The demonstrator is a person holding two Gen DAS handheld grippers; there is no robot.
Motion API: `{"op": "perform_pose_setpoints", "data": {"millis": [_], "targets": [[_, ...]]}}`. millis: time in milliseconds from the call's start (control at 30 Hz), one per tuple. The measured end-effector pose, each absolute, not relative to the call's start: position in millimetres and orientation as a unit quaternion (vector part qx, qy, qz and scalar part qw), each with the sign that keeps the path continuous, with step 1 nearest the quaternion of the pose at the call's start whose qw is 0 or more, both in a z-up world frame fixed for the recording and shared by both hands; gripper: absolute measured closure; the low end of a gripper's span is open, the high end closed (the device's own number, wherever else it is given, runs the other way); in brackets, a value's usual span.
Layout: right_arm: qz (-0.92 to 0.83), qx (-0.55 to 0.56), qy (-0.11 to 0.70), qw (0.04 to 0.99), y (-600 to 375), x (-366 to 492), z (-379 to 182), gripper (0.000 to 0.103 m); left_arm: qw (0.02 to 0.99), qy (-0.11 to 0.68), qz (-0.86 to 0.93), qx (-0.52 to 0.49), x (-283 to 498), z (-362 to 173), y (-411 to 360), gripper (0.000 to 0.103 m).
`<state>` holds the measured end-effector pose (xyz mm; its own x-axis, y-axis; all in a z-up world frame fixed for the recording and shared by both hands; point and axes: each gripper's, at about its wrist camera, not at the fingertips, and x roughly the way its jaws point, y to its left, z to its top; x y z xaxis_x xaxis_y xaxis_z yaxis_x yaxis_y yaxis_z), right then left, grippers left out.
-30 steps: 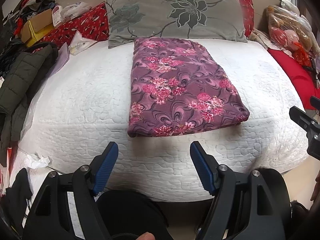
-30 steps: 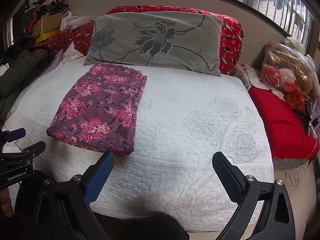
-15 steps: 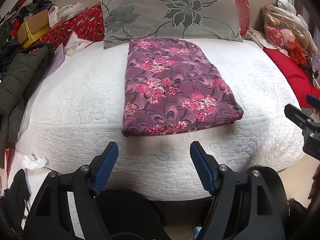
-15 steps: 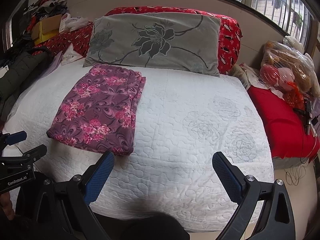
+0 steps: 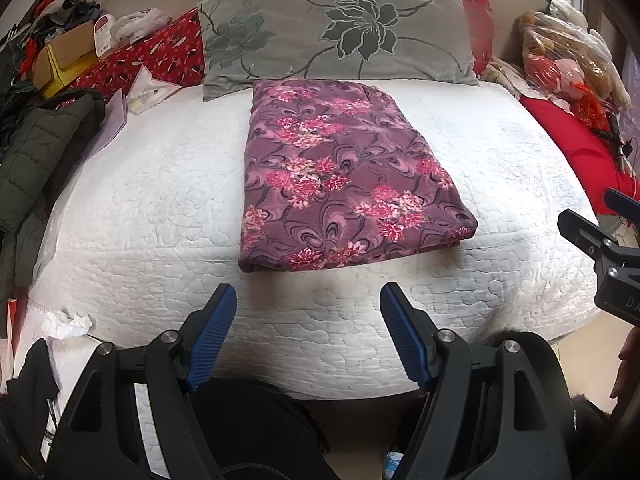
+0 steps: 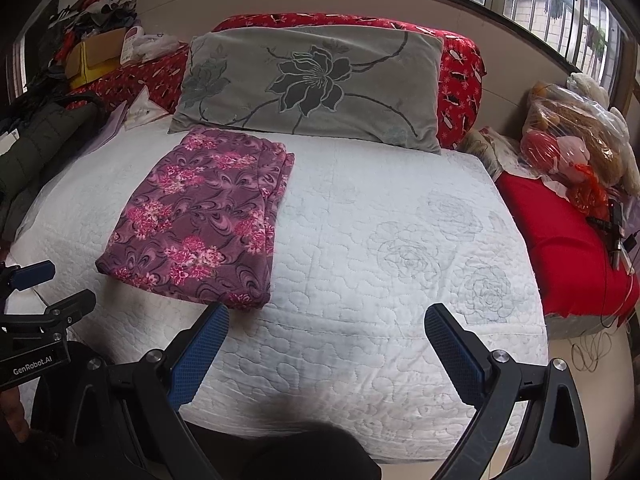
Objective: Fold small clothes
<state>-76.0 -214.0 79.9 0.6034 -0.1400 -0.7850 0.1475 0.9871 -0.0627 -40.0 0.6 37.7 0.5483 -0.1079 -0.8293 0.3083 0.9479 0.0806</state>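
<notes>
A purple garment with pink flowers (image 5: 340, 176) lies folded into a flat rectangle on the white quilted bed (image 5: 152, 200), its far end near the grey pillow. My left gripper (image 5: 308, 304) hangs open just in front of the garment's near edge, with nothing between its blue pads. In the right wrist view the same garment (image 6: 204, 220) lies on the left half of the bed. My right gripper (image 6: 326, 320) is open wide over the bare quilt (image 6: 380, 240), to the right of the garment's near corner. Each gripper shows at the edge of the other's view.
A grey flowered pillow (image 5: 336, 28) leans on a red bedspread (image 5: 160, 52) at the head. A dark jacket (image 5: 36, 148), boxes and clutter crowd the left side. Bagged soft toys (image 6: 576, 144) sit on a red cushion (image 6: 560, 240) on the right. Barred windows run behind.
In the left wrist view the scene has slid a little to the left. Both grippers stay open and the garment has not moved on the bed.
</notes>
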Motion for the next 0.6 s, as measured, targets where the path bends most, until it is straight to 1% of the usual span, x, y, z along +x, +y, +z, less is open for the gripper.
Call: {"op": "perform_pose_setpoints", "data": {"millis": [600], "targets": [[-0.091, 0.014, 0.436, 0.895, -219.9, -79.0, 82.6, 0.004, 0.873, 0.461, -0.127, 0.098, -44.5, 40.7, -2.4, 0.029]]}}
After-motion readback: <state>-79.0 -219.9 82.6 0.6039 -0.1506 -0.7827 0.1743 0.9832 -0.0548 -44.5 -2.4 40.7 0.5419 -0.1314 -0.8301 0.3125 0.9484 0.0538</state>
